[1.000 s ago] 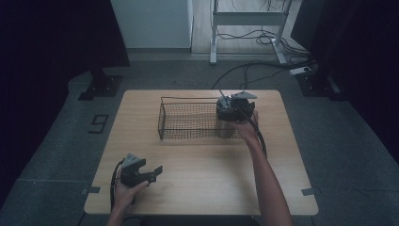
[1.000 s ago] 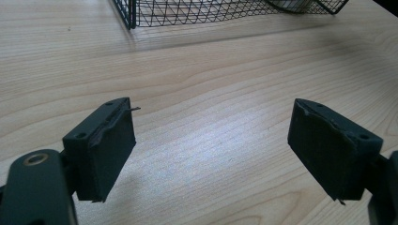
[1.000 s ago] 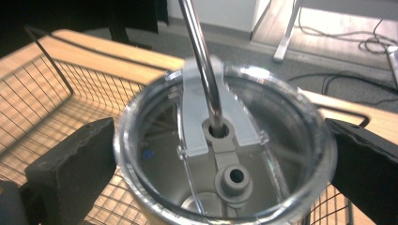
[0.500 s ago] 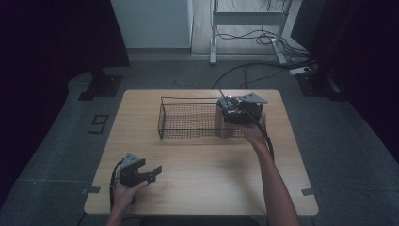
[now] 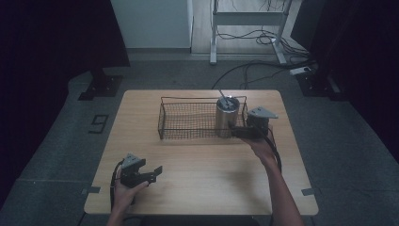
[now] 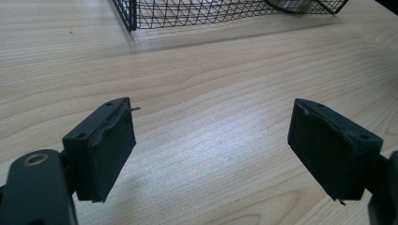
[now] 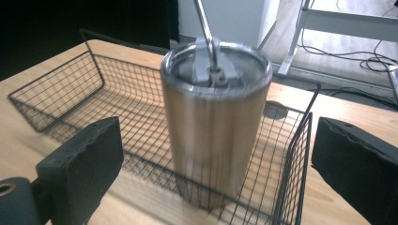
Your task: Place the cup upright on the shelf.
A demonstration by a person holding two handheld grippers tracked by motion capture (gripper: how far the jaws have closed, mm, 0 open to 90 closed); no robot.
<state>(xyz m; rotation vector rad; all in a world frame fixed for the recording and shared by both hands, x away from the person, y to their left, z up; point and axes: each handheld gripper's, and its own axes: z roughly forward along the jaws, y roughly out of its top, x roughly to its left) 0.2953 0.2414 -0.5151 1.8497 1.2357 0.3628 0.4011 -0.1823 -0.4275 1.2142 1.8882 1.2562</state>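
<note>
High view: light wood table [image 5: 202, 188]. Black wire basket [image 5: 188, 120] sits on the far half. A steel tumbler [image 5: 227, 117] stands upright inside the basket at its right end, lid on, a straw [image 5: 223, 96] slanting out of the lid. Right gripper [image 5: 239, 132] is just beside the basket's right end, at its near corner, held in the person's right hand [image 5: 262, 147]; grey plate on top. Left gripper [image 5: 156, 173] rests near the table's front left edge, well apart from the basket, held in the left hand [image 5: 123, 192].

Left gripper view: jaws spread wide, nothing between them but bare table [image 6: 211, 140]. Basket's [image 6: 197, 11] near edge at the top of the view.

Right gripper view: jaws spread wide, one either side of the tumbler [image 7: 216, 126] but apart from it; the basket's [image 7: 61, 84] wire wall lies between jaws and tumbler. Tumbler slightly blurred, upright on the basket floor, straw [image 7: 204, 23] rising from the lid.
</note>
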